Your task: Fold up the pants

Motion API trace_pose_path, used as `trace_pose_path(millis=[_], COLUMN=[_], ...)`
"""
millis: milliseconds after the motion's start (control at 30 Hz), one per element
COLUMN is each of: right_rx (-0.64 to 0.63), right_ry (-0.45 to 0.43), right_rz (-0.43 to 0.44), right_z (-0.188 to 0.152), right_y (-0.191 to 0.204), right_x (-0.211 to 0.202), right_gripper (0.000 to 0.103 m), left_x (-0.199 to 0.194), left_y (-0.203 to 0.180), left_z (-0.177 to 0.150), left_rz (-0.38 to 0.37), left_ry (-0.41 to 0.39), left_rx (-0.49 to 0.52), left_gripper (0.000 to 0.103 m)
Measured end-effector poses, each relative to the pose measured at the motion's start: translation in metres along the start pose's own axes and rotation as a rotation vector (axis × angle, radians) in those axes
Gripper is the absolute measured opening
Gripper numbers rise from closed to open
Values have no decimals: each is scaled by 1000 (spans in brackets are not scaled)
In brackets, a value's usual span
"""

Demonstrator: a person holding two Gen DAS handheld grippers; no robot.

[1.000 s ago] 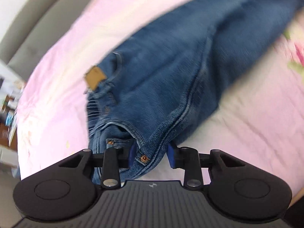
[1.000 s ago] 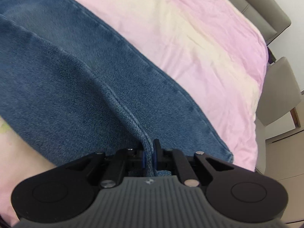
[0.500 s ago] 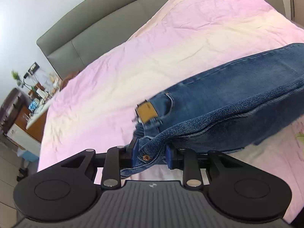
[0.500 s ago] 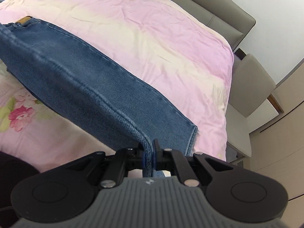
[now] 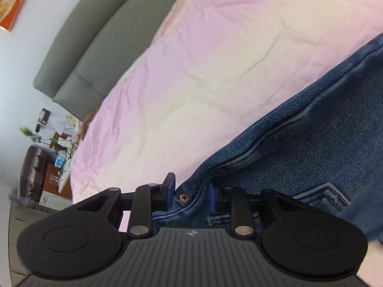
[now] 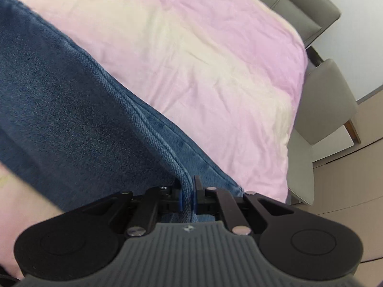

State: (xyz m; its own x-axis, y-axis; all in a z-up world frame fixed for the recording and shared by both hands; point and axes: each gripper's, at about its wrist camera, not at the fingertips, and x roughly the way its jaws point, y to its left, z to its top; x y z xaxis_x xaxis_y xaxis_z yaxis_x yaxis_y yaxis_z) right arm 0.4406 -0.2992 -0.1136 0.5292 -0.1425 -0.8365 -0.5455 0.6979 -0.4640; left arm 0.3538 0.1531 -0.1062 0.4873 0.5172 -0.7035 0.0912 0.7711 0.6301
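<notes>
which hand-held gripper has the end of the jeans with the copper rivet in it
The left hand-held gripper: a copper rivet shows on the jeans between its blue pads. The right hand-held gripper pinches only a plain seam edge.

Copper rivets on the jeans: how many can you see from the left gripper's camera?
1. A single copper rivet sits on the jeans between the left gripper fingers. Others may be hidden under folds.

Rough denim pants; smooth, creased cotton-like bedsheet.
</notes>
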Motion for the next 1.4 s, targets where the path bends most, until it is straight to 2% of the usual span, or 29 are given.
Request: trace_pose_path(millis=[133, 300, 400, 500, 600, 667, 733, 767, 800, 833, 867, 900, 1000, 1100, 1300, 1400], right_rx=[-47, -50, -8, 12, 63, 98, 90, 76, 70, 81, 103, 130, 214, 262, 283, 220], right_ry=[69, 112, 118, 104, 98, 107, 105, 98, 88, 82, 73, 58, 25, -9, -72, -88], right_rz=[31, 78, 118, 144, 144, 150, 139, 128, 113, 89, 75, 76, 102, 120, 126, 150], right_z=[19, 23, 25, 23, 23, 22, 19, 18, 16, 15, 13, 11, 6, -8, -63, -91], right_y=[7, 11, 0, -11, -21, -20, -13, -10, -11, -14, -18, -24, -40, -42, -32, -8], right_x=[55, 91, 93, 80, 84, 94, 101, 101, 100, 97, 92, 85, 62, 35, -5, -14], right_gripper=[0, 1, 1, 0, 1, 1, 1, 1, 9, 28, 36, 46, 52, 52, 51, 53], left_x=[49, 88, 89, 74, 81, 86, 91, 89, 86, 81, 72, 63, 31, -1, -71, -102], left_y=[-23, -26, -11, 4, 0, -20, -31, -32, -30, -28, -22, -17, -5, -7, -52, -84], left_z=[6, 1, -2, -2, 1, 1, -3, -4, -7, -6, -7, -7, -11, -17, -48, -68], left_rz=[-24, -89, -118, -123, -114, -91, -49, -19, -3, 18, 28, 24, -26, -92, -299, -392], left_ry=[55, 90, 66, 9, 31, 54, 64, 55, 50, 53, 44, 28, -12, -69, -117, -135], left_rx=[54, 11, -67, -61, -55, -36, -6, 1, -3, -15, -28, -43, -98, -140, -238, -248], left_gripper=[32, 32, 32, 32, 32, 32, 39, 47, 56, 62, 71, 73, 73, 73, 72, 72])
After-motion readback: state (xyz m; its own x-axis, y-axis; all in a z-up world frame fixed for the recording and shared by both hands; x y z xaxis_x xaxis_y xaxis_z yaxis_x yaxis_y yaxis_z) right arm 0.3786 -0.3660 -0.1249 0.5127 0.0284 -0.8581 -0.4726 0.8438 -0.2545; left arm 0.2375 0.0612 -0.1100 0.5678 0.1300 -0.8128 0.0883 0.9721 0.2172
